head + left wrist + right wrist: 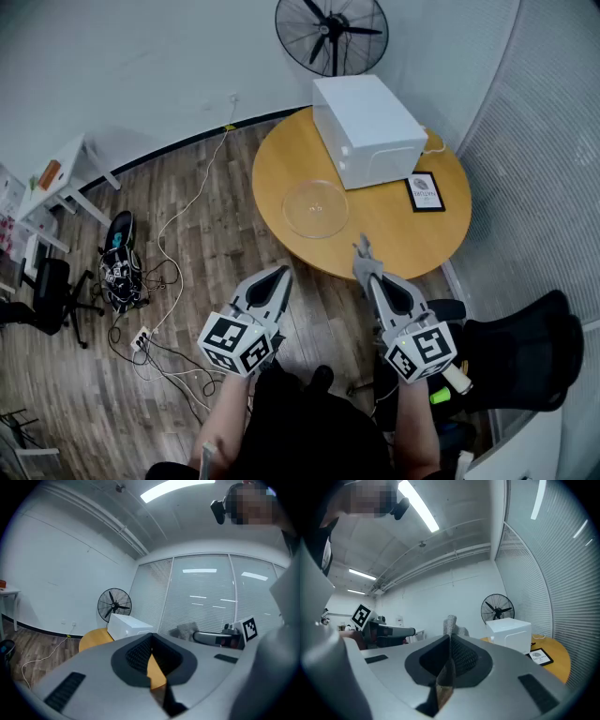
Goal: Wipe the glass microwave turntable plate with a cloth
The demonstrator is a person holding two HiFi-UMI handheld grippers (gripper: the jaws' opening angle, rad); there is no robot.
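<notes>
A plank floor (206,234) runs under everything, and on it, near the curved wall of blinds, stands a round wooden table (394,239). At the table's far side sits a white microwave (367,129) with its door closed, and a black pedestal fan (331,34) stands behind it against the wall. A black office chair (525,361) is parked to the person's right. The glass turntable plate (315,208) lies flat on the tabletop in front of the microwave, towards the table's left edge, with nothing on it and nothing touching it. The person stands back from the table, holding both tools about level over the floor. The left gripper (280,273) has its jaws pressed together with nothing between them, and its tip hangs short of the table edge. The right gripper (364,270) is clamped on a grey cloth (361,247), a bunched fold of which pokes out past the jaw tips, just over the near rim of the table and well apart from the plate. A small framed card (425,192) lies on the table right of the microwave.
</notes>
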